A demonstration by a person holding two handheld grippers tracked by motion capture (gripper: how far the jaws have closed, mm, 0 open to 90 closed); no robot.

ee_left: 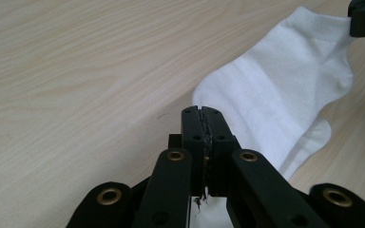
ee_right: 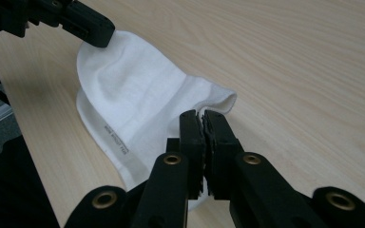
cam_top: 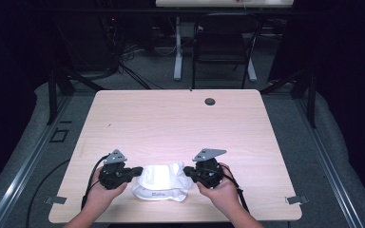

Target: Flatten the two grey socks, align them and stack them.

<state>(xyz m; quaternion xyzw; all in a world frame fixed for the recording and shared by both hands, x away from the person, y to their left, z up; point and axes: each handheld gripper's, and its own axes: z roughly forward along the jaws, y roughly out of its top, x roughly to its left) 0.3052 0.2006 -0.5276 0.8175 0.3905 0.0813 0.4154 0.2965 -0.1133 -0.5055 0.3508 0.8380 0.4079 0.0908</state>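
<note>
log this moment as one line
left gripper: shut on sock | right gripper: shut on sock | white cotton ankle sock: held between both, lower part on light wooden table

I counted one white sock (cam_top: 161, 181) on the table (cam_top: 180, 123), two grippers flanking that sock, and one chair (cam_top: 221, 45) beyond the table.

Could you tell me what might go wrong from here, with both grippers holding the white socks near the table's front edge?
1. The left gripper and right gripper each pinch only a thin bit of the white socks; a hard pull apart could slip the fabric out.
2. There seem to be two layers; one may drop free.
3. The work sits close to the table's front edge, so a dropped sock could slide off.
</note>
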